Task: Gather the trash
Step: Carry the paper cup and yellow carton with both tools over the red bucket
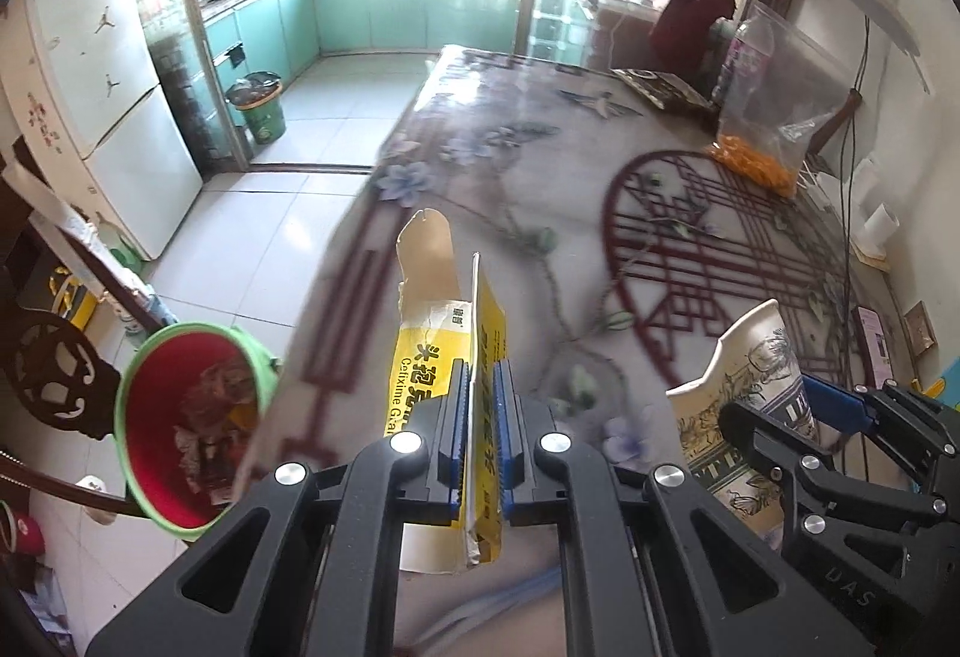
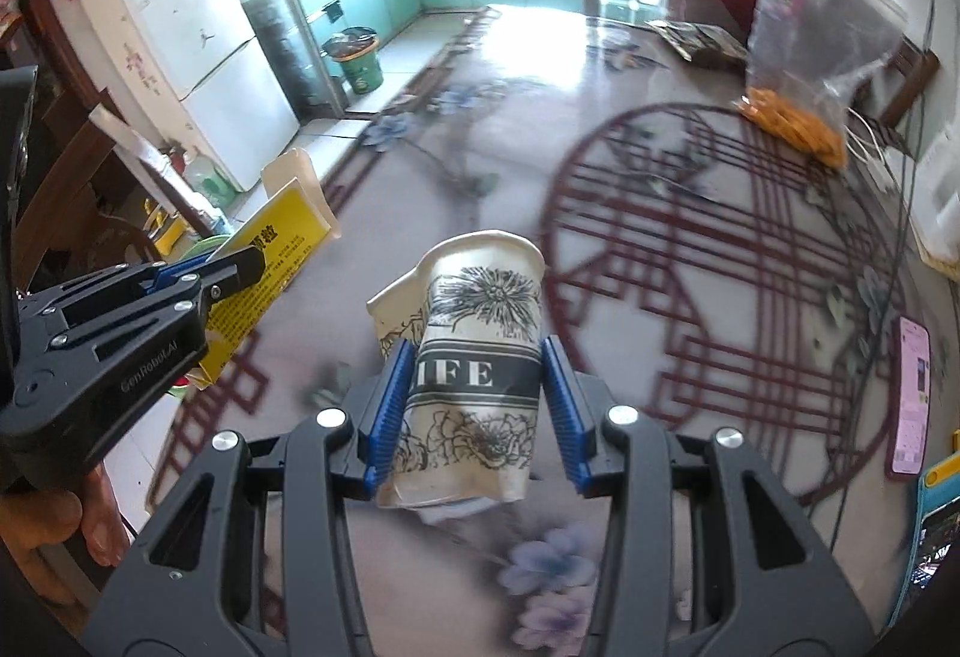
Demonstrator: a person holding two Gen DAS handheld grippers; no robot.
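Gripping a flattened yellow medicine box (image 1: pixel 447 357), the left hand-held gripper (image 1: pixel 479 417) hovers over the bench (image 1: pixel 540 165); the right hand-held gripper (image 2: pixel 480 405) clamps a crushed paper cup (image 2: pixel 474 357).

The left gripper (image 1: pixel 478 435) was clamped nearly shut — the right gripper (image 2: pixel 477 411) spread wider, gripping, both level.

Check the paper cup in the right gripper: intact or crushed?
Crushed. The paper cup, clamped in the right gripper, has a dented, buckled rim and a creased wall folded out on its left.
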